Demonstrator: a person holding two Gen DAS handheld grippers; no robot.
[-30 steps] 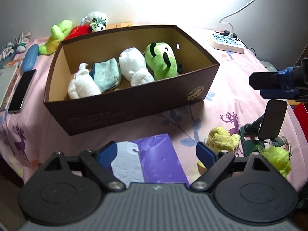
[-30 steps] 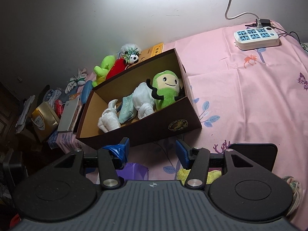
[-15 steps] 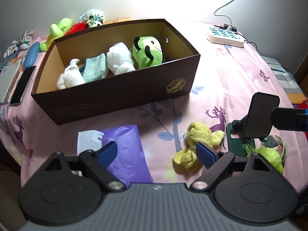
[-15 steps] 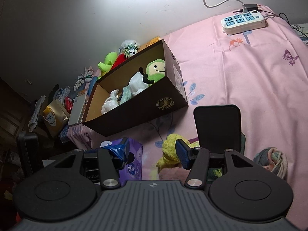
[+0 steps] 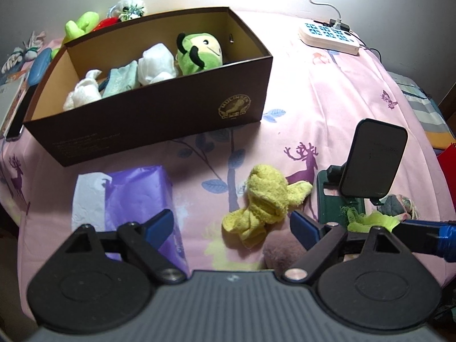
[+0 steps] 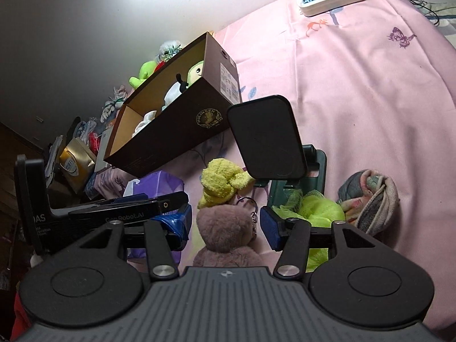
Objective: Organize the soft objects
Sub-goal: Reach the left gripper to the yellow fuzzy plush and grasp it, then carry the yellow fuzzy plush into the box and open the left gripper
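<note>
A brown cardboard box (image 5: 159, 119) holds a green plush (image 5: 199, 57), a white cloth bundle (image 5: 156, 65) and other soft items. A yellow towel toy (image 5: 265, 199) lies on the pink cloth in front of the box. My left gripper (image 5: 230, 225) is open and empty, just short of the yellow toy. My right gripper (image 6: 225, 222) is open, its jaws on either side of a brown-mauve plush bear (image 6: 225, 236) without closing on it. The yellow toy (image 6: 222, 185) lies just beyond the bear. A lime mesh item (image 6: 316, 211) and a multicoloured rolled cloth (image 6: 370, 199) lie to the right.
A black phone on a green stand (image 5: 370, 162) stands right of the yellow toy. A purple tissue pack (image 5: 131, 199) lies at the left front. A white power strip (image 5: 327, 37) sits at the back right. More plush toys (image 5: 82, 25) lie behind the box.
Both grippers have pulled back from the box toward the table's front. The right gripper has dropped lower, and the brown bear now sits between its jaws.
</note>
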